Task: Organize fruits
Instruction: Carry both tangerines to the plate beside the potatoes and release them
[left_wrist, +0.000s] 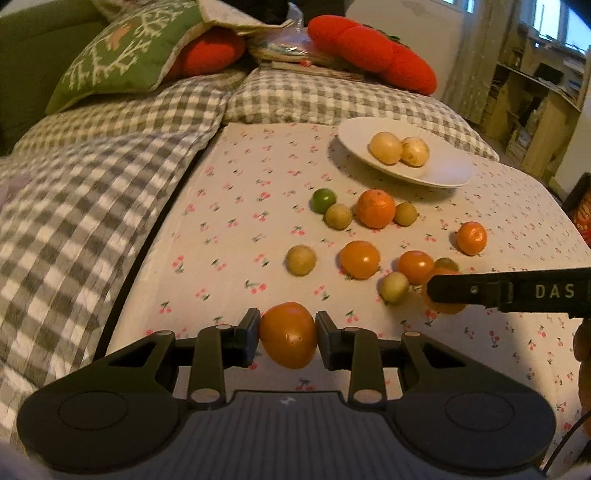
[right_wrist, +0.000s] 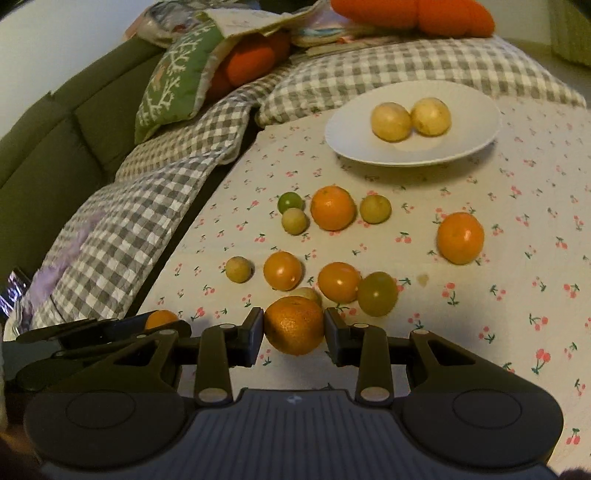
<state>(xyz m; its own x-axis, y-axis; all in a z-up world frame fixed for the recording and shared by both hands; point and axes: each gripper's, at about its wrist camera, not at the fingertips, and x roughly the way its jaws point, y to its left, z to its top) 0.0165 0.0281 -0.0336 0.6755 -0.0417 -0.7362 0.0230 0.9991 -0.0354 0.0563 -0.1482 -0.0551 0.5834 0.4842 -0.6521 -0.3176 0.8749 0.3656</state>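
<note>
Left wrist view: a cherry-print cloth (left_wrist: 258, 206) is spread over a bed, bordered on the left and far side by a grey checked quilt (left_wrist: 92, 173). Wooden shelves (left_wrist: 535, 96) are seen far right. A white plate (left_wrist: 436, 170) holding two pale fruits lies far right; loose fruits are scattered nearer. The left gripper (left_wrist: 287, 334) is closed on a smooth orange fruit (left_wrist: 288, 334). The right gripper (right_wrist: 294, 326) is clamped on a dimpled orange (right_wrist: 294, 325), largely hidden in the left view by its own finger.
</note>
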